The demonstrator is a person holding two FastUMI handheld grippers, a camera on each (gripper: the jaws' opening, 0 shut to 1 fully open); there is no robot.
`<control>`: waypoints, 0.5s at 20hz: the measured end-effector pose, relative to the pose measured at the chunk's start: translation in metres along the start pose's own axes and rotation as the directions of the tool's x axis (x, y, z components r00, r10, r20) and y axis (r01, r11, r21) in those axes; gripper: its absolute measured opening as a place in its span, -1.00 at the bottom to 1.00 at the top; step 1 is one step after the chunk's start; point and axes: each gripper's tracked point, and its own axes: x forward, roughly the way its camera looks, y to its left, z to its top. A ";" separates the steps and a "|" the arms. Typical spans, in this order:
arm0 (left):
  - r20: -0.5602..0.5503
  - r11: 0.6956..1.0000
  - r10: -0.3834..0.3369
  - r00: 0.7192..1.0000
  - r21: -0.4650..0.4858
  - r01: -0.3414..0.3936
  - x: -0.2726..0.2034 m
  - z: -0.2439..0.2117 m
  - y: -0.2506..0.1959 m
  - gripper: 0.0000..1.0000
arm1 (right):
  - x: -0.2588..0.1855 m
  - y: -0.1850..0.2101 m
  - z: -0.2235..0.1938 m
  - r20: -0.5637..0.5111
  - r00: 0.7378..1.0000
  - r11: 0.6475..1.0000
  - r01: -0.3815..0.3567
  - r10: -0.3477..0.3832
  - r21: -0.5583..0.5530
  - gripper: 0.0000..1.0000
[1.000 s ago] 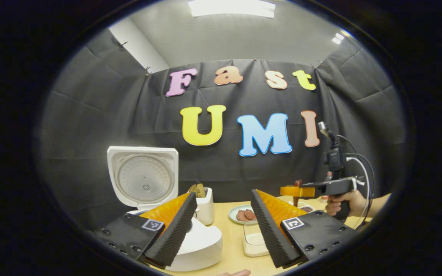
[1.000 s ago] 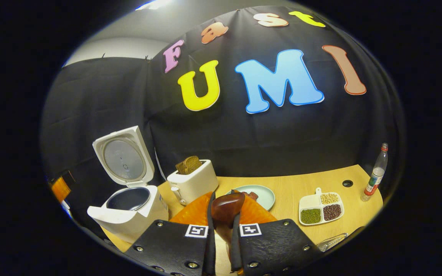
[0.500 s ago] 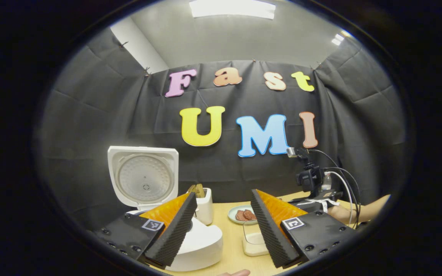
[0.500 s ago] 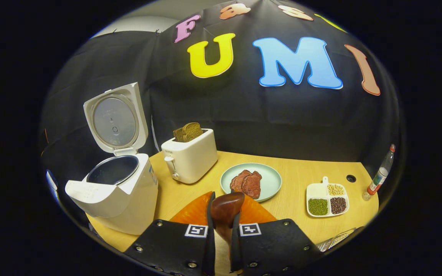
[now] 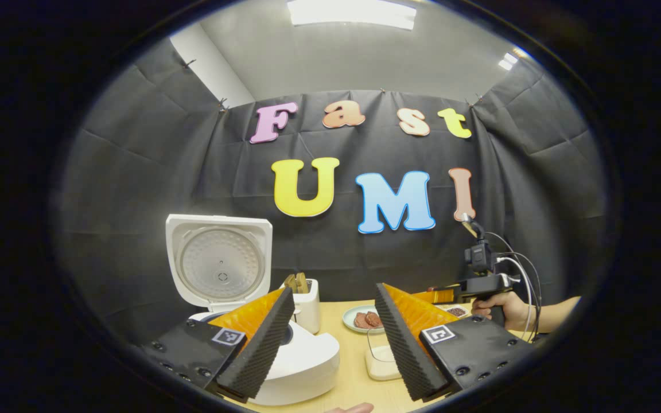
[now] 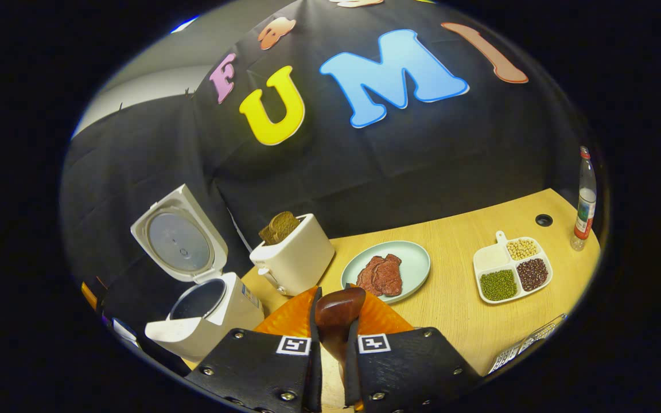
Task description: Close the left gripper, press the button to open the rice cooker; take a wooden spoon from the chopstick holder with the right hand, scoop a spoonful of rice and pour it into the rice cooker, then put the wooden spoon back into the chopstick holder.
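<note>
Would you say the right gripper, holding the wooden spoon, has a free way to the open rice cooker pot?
Probably yes. The rice cooker has its lid up, and the right gripper, shut on the wooden spoon, has open air towards it; the toaster stands farther back.

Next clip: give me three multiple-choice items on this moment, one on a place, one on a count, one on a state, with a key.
1. Where does the toaster stand?
A. between rice cooker and plate
B. right of the bottle
C. on the plate

2. How many compartments has the divided dish?
A. two
B. four
C. six

3. What is the right gripper doing?
A. open, bare
B. shut on the wooden spoon
C. pressing a button

Key: A, toaster sits between them; B, four sections show; B, both fingers clamp the spoon.
</note>
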 end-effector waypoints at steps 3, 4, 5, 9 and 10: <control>-0.004 1.000 -0.002 1.000 -0.014 0.002 0.001 -0.001 -0.001 0.99 | -0.007 -0.013 0.016 0.058 0.998 0.988 -0.024 0.015 0.153 -0.69; -0.005 1.000 0.000 1.000 -0.012 0.000 0.000 0.000 0.001 0.99 | -0.007 -0.017 0.017 0.068 0.998 0.981 -0.029 0.016 0.194 -0.68; -0.003 1.000 0.002 1.000 -0.007 -0.002 -0.001 0.000 0.002 0.99 | -0.009 -0.022 0.020 0.071 0.997 0.974 -0.033 0.017 0.226 -0.68; 0.004 1.000 0.004 1.000 0.008 -0.004 -0.004 0.005 0.000 0.99 | -0.016 -0.025 0.040 0.105 0.994 0.970 -0.030 0.004 0.243 -0.69; 0.001 1.000 0.005 1.000 0.011 -0.005 -0.004 0.004 0.000 0.99 | -0.019 -0.018 0.046 0.116 0.993 0.973 -0.037 0.011 0.229 -0.69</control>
